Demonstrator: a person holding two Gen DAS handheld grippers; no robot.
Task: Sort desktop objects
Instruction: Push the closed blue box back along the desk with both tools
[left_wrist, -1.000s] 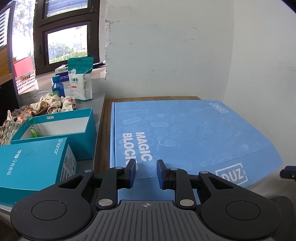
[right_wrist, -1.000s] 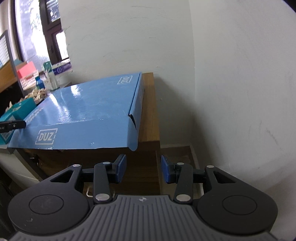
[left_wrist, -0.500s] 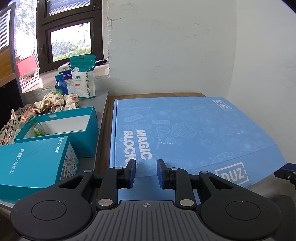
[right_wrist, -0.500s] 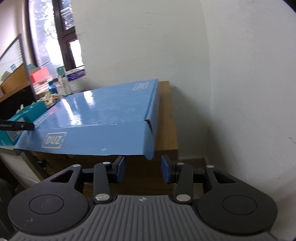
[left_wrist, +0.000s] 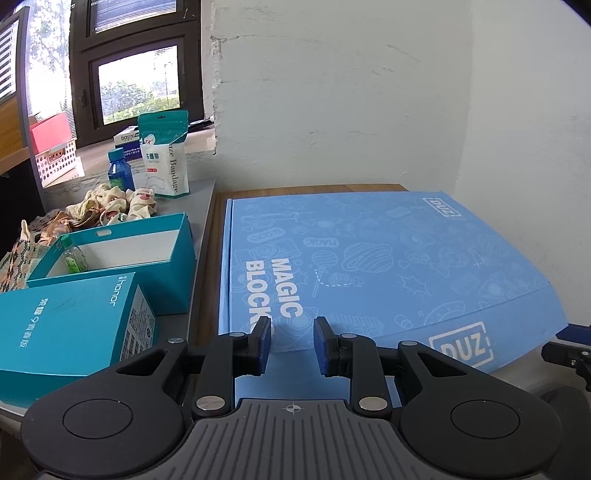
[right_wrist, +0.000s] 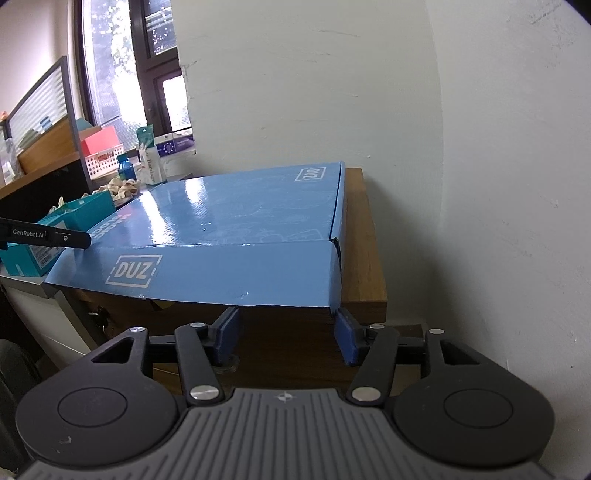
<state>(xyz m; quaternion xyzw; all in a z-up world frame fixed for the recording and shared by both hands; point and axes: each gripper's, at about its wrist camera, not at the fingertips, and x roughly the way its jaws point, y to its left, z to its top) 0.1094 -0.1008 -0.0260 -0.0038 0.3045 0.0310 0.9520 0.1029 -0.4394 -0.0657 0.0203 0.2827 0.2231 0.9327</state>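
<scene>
A large flat blue "Magic Blocks" box (left_wrist: 369, 266) lies on a wooden cabinet; it also shows in the right wrist view (right_wrist: 236, 229). My left gripper (left_wrist: 291, 343) is open with a narrow gap, just above the box's near left edge, holding nothing. My right gripper (right_wrist: 286, 334) is open wide, just below the box's overhanging front right edge. An open teal box (left_wrist: 122, 254) and a closed teal Honor box (left_wrist: 70, 325) sit on the grey desk to the left.
Behind the teal boxes lie crumpled cloths (left_wrist: 110, 206), a blue bottle (left_wrist: 120, 173) and a gauze bandage pouch (left_wrist: 166, 155). A small green bottle (left_wrist: 74, 258) stands in the open teal box. A white wall (right_wrist: 480, 184) is close on the right.
My right gripper has risen and come closer to the box's front edge, and its jaws have opened wider. My left gripper has stayed almost still.
</scene>
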